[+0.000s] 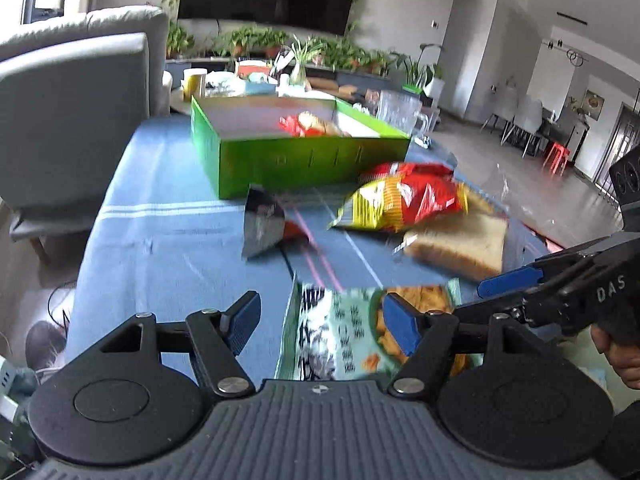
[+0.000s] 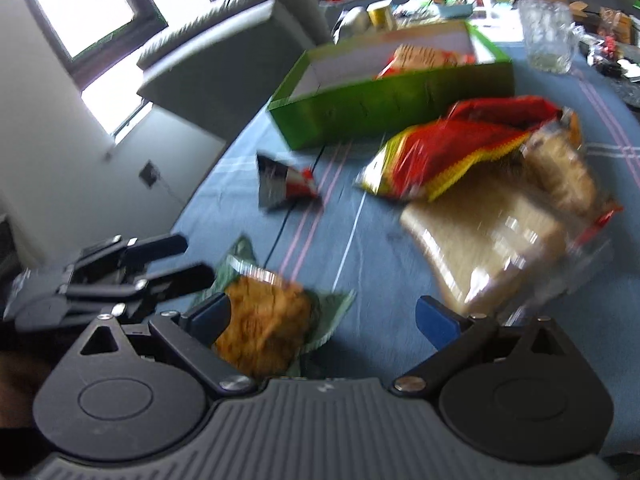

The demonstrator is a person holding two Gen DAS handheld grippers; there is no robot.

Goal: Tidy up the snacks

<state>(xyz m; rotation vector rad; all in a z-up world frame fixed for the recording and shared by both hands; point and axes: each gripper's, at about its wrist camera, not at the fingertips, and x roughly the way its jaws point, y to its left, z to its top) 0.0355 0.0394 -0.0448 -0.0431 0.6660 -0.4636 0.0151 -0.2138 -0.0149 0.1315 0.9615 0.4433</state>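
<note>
A green box (image 1: 304, 160) stands on the blue tablecloth with one red snack pack (image 1: 312, 125) inside; it also shows in the right wrist view (image 2: 392, 108). In front of it lie a red-yellow chip bag (image 1: 404, 200), a bread bag (image 1: 460, 248), a small silver-red packet (image 1: 266, 226) and a pale green snack bag (image 1: 352, 336). My left gripper (image 1: 320, 324) is open just above the green snack bag. My right gripper (image 2: 324, 316) is open over the same bag (image 2: 264, 320); the chip bag (image 2: 452, 152) and bread bag (image 2: 492, 240) lie ahead of it.
A glass pitcher (image 1: 400, 110) stands right of the box, with cups and clutter behind it. A grey sofa (image 1: 76, 120) borders the table on the left. The table edge runs along the right, by the bread bag.
</note>
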